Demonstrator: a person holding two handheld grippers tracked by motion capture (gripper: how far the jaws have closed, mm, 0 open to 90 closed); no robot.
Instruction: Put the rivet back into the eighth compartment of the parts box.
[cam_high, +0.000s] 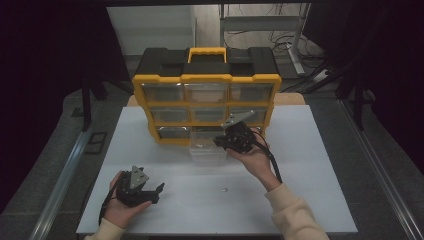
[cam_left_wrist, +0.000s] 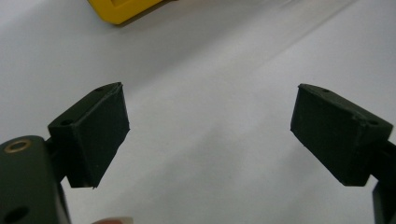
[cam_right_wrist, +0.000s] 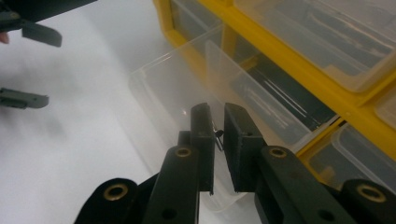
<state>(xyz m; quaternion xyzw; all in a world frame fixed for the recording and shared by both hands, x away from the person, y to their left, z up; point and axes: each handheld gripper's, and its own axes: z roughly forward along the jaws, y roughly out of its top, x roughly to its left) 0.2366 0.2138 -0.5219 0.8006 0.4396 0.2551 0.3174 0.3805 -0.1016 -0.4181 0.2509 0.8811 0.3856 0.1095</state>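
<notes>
One screw sits pinched in right gripper.

Dim room, grey floor, white table.

A white surface carries a yellow-and-black drawer cabinet standing at its far edge. A clear plastic drawer juts from the bottom row onto the surface, and a tiny object — too small to identify — lies near the front.
</notes>
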